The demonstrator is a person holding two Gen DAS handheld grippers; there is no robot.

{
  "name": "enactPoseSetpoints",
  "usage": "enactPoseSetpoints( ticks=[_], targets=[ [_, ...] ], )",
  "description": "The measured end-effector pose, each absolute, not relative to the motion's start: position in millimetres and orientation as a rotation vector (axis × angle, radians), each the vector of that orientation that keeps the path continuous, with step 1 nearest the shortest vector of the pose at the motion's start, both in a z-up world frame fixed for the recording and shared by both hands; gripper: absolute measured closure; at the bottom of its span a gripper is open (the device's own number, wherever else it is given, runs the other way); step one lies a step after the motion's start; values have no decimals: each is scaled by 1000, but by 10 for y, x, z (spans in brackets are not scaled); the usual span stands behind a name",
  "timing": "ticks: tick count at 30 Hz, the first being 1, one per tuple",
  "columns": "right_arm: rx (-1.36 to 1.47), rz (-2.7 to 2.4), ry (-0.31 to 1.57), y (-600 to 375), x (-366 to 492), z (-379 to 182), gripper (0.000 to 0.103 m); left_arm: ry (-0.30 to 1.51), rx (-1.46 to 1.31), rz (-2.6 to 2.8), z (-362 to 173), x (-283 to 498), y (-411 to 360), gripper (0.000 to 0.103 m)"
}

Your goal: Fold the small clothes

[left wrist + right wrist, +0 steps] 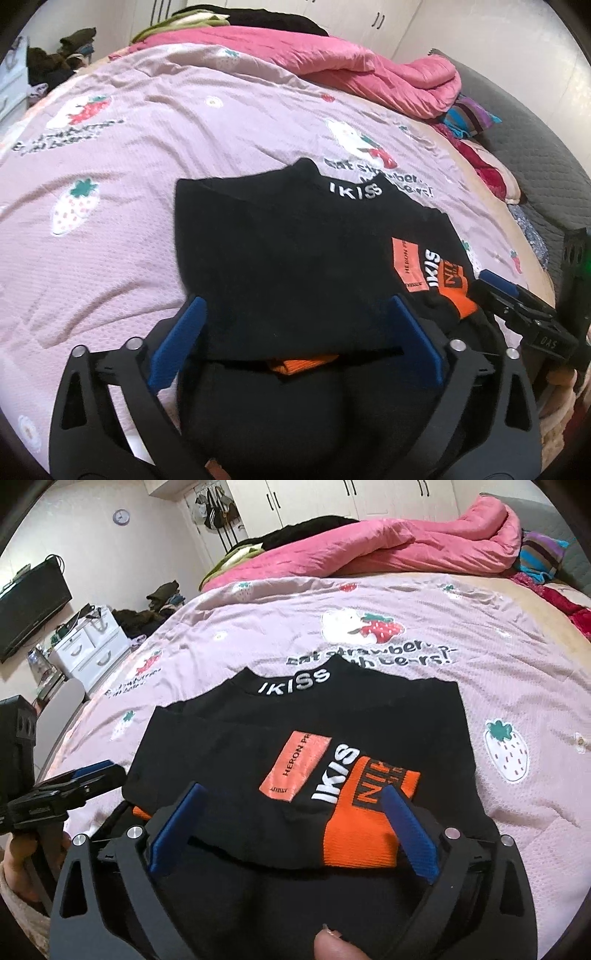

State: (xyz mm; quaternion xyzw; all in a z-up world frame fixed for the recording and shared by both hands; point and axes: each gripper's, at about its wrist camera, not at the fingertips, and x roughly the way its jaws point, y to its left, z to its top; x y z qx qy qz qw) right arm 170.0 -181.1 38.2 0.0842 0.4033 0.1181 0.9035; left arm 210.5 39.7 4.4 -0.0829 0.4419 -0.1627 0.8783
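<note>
A black top [277, 240] with white IKISS lettering and orange cuffs lies folded on the pink strawberry-print sheet [129, 184]. My left gripper [295, 301] stands open over the top's near left part, blue pads wide apart, with only cloth lying beneath them. At the right edge of the left wrist view, the right gripper's fingers [496, 280] show beside the orange cuff [458, 299]. In the right wrist view my right gripper [291, 788] is open over the black top [229, 738], straddling its orange cuff [362, 834]. The left gripper's fingers [92, 770] show at the left.
A bunched pink quilt [406, 546] lies across the far side of the bed, with a striped cloth [539, 554] beside it. White drawers [92, 650] and a dark screen [29, 602] stand past the bed's left edge. A thumb [332, 945] shows at the bottom.
</note>
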Motion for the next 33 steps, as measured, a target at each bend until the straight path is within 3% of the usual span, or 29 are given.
enactPoseSetpoints(
  ticks=[33],
  targets=[
    [183, 145, 689, -2004, 1519, 698, 4, 831, -175, -280, 376, 1942, 588, 9]
  ],
)
